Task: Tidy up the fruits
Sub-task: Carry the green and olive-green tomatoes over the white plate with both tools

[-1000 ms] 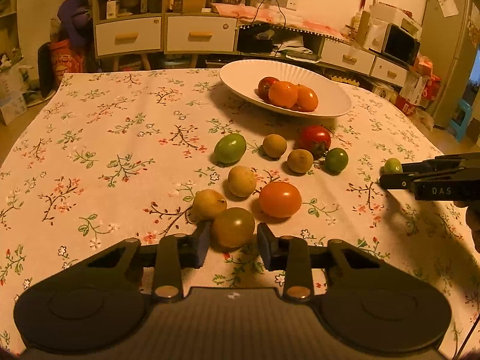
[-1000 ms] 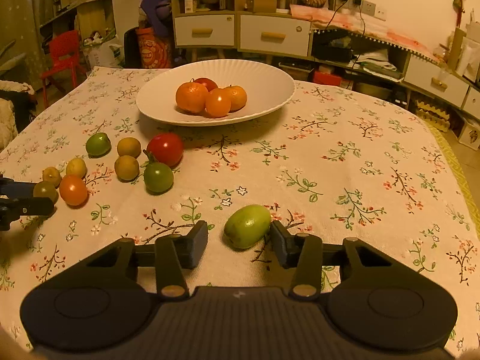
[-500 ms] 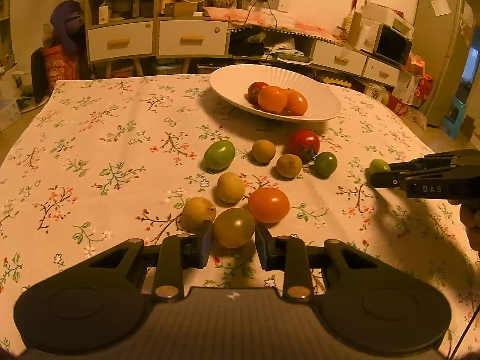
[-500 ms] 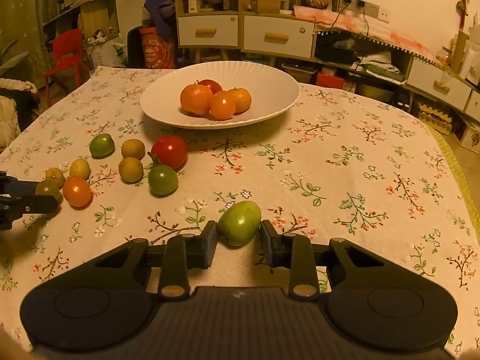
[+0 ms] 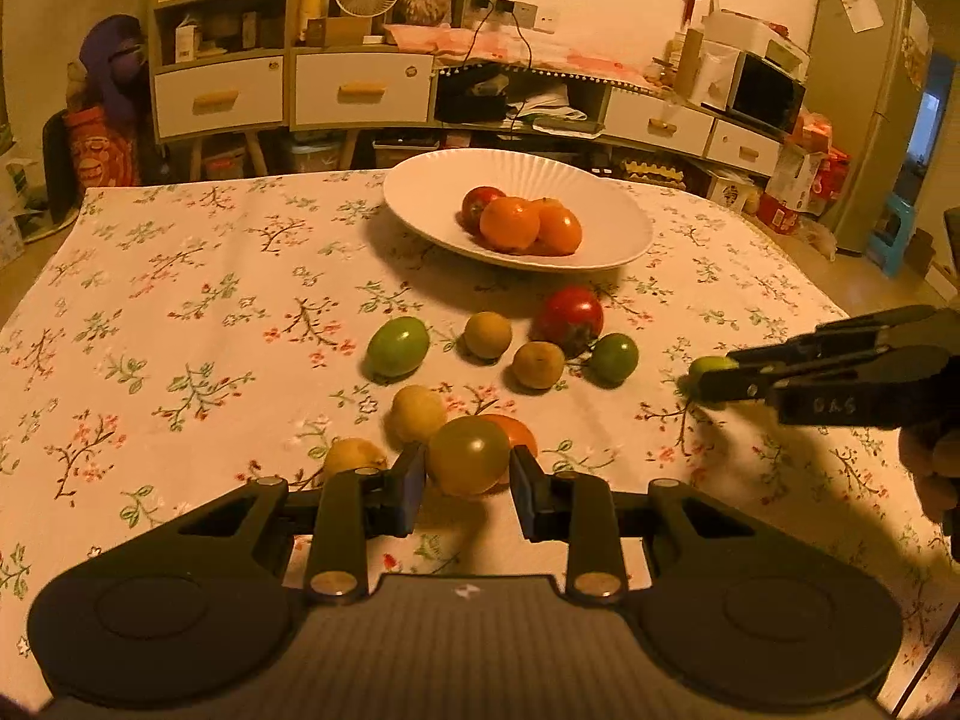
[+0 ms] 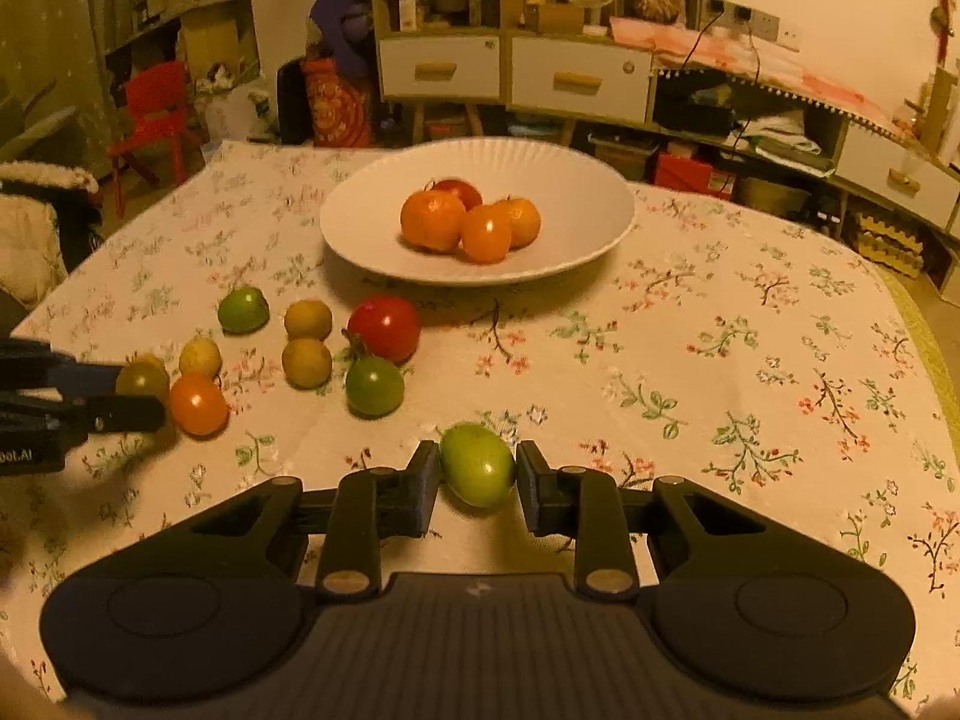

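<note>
The left gripper [image 5: 468, 480] pinches an olive-green tomato [image 5: 468, 462] between its 2 pads; the fruit is nearly round, so no long axis can be made out. It sits at the near end of the loose cluster on the floral tablecloth [image 5: 180, 330], whether lifted or resting cannot be told. The right gripper [image 6: 477, 480] has its jaws pressed on a light green fruit [image 6: 478, 465] that is egg-shaped, its long axis tilted from upper left to lower right in the right wrist view, roughly across the gap between the fingers. This fruit is apart from the cluster, on the side toward the table's right edge. Just behind the olive-green tomato lies an orange tomato [image 5: 510, 429], partly hidden by it, with 2 pale yellow fruits [image 5: 417, 414] just beside on the left. Farther on are a green oval fruit [image 5: 398, 346], 2 brownish round fruits [image 5: 488, 334], a red tomato [image 5: 570, 318] and a small dark green tomato [image 5: 614, 358] touching or nearly touching it. Beyond them stands a white plate [image 5: 420, 204] holding 3 orange fruits [image 5: 510, 223] and 1 red one. These loose fruits lie between the left gripper and the plate; the stretch between the right gripper and the plate is bare cloth.
</note>
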{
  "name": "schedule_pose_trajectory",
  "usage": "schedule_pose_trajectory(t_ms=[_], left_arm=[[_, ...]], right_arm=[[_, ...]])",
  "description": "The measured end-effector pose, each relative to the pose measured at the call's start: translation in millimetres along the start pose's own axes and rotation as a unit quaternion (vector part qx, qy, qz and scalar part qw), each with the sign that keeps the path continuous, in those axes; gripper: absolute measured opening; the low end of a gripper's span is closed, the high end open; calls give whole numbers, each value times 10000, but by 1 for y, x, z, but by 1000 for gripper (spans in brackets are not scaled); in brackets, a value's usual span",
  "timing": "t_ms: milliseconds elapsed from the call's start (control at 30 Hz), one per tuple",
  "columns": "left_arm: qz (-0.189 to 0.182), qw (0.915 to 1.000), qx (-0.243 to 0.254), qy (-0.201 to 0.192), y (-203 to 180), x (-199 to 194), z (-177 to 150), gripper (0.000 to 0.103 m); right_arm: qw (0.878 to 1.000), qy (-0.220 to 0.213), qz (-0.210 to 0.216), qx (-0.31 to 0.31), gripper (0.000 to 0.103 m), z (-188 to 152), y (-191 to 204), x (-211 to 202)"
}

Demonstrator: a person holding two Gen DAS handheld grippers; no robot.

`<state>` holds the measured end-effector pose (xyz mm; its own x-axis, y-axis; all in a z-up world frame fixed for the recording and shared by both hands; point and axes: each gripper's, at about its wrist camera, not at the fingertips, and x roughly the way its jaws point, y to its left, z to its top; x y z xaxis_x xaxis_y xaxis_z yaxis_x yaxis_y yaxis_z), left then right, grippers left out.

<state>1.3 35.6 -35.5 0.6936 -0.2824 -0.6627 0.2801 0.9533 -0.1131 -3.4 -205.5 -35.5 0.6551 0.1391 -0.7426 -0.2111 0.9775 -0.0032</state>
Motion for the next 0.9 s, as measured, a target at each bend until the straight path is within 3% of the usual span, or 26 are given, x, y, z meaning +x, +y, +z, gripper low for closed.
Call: schedule_pose_trajectory(t_ms=[300, 400, 900], left_arm=[[-49, 10000, 37, 69, -4, 2, -2, 19], [-49, 10000, 32, 68, -4, 1, -2, 19], [-114, 9999, 28, -11, -11, 0, 12, 19]], right_arm=[[9998, 116, 47, 126, 29, -3, -5, 7], [10000, 71, 28, 25, 25, -2, -2, 6], [9998, -128, 122, -81, 24, 10, 7, -1]])
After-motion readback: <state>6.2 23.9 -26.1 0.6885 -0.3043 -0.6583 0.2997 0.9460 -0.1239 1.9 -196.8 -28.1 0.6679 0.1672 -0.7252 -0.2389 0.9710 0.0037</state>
